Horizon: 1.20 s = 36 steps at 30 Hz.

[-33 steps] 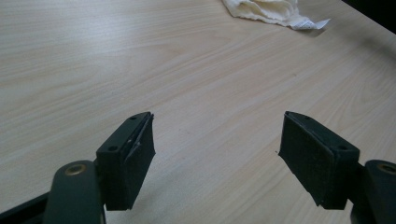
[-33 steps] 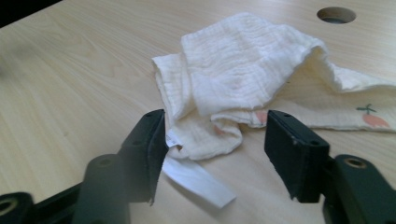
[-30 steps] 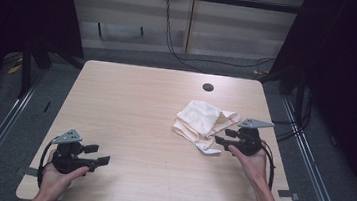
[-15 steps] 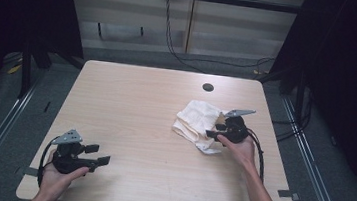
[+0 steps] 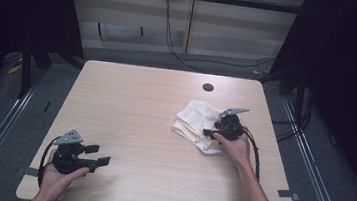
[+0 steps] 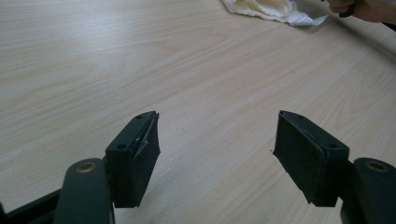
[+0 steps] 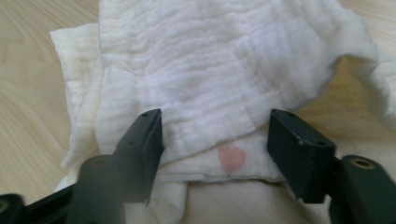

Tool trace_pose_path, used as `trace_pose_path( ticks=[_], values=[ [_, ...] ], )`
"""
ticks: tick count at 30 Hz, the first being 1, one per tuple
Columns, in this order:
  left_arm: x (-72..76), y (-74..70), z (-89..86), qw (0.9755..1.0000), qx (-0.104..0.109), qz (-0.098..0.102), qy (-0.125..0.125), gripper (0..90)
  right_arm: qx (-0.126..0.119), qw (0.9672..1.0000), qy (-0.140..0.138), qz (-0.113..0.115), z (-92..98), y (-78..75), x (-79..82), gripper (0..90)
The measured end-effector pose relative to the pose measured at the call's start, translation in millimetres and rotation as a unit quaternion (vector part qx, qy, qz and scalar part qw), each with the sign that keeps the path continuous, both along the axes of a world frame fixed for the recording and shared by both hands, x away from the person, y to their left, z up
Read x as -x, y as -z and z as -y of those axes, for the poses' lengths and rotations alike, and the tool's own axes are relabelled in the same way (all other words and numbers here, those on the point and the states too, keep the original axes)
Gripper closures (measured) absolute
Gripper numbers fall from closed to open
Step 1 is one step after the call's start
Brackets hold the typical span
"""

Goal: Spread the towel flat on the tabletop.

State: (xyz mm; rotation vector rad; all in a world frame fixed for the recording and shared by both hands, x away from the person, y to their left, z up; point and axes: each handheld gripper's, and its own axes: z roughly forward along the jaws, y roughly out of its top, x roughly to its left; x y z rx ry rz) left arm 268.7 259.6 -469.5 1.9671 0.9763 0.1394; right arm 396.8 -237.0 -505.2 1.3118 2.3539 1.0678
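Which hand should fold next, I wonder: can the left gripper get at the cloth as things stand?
Probably not without moving: the left gripper sits far across bare table from the cloth.

Both forearms are bare, with no sleeves. Each hand carries a black gripper topped by a grey three-cornered plate: the left gripper and the right gripper. A black cable loops from each. The jaws are flat black blocks with round screw holes, on arms with brass-coloured pivots.
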Motion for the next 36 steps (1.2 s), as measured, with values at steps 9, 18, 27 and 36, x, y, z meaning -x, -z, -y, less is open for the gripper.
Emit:
trace_pose_path(
  ticks=[9, 18, 27, 36],
  values=[
    [0.0, 0.1, 1.4, 1.0000, -0.003, 0.001, 0.002, 30.8, -0.006, 0.9999, -0.013, -0.001, -5.1, -0.4, 7.5, 72.7],
    [-1.4, 1.1, 3.3, 1.0000, -0.009, 0.000, -0.002, 32.3, -0.018, 0.9989, -0.042, -0.012, -14.7, -0.7, 19.2, 81.5],
    [-2.9, 2.4, 10.0, 0.9998, -0.014, 0.001, 0.014, 37.8, -0.029, 0.9982, -0.052, -0.011, -21.6, 0.3, 37.7, 81.7],
    [-4.1, 2.4, 18.5, 0.9994, -0.026, 0.002, 0.025, 52.1, -0.019, 0.9959, -0.089, -0.007, -39.5, -1.2, 57.2, 82.1]
  ],
)
